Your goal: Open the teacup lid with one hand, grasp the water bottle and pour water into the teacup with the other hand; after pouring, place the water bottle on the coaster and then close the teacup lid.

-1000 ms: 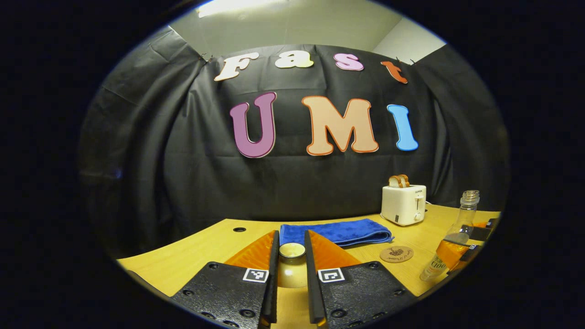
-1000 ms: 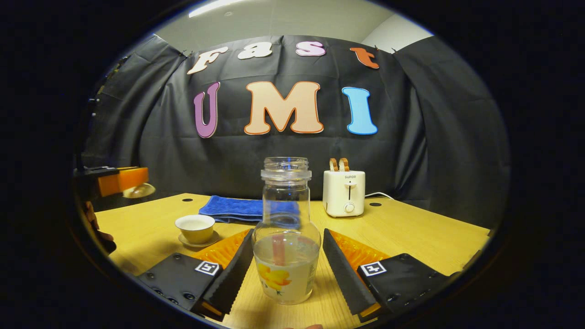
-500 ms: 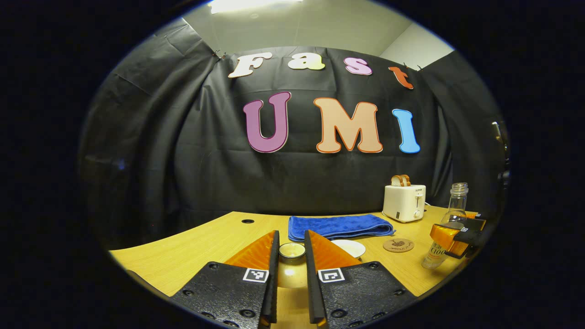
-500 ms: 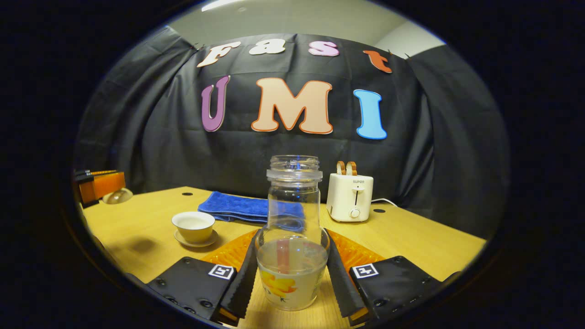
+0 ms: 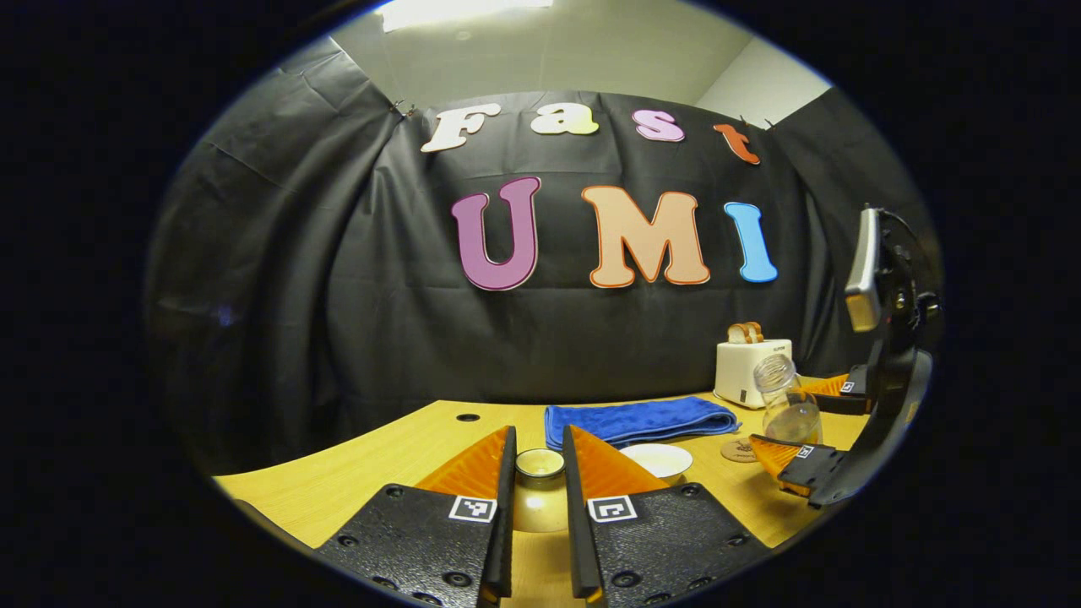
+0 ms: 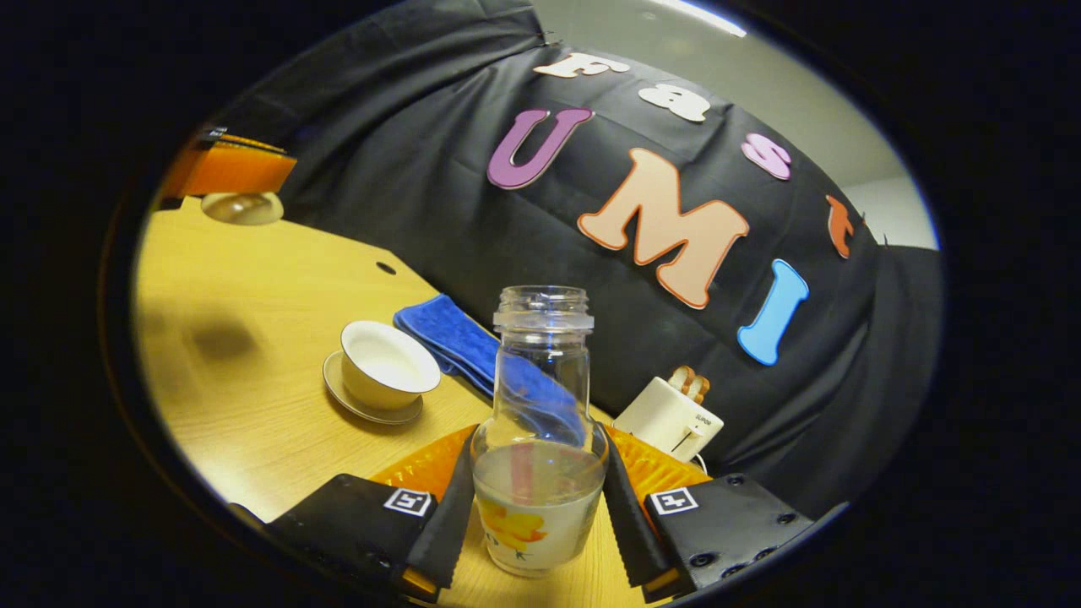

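The right gripper [image 6: 536, 498] is pinching the clear glass water bottle [image 6: 540, 422], tilting its mouth toward the open white ceramic teacup [image 6: 388, 371]; the left gripper [image 5: 538, 481] is pinching the round lid [image 5: 540, 464] beside that teacup.

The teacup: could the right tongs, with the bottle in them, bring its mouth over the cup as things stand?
Probably yes: the teacup stands uncovered, the left tongs hold its lid aside, and nothing stands between it and the bottle in the right tongs.

Right gripper [image 6: 536, 507] has closed on the water bottle [image 6: 540, 439], lifted it off the surface [image 6: 245, 338] and tilted it toward the teacup [image 6: 388, 376].
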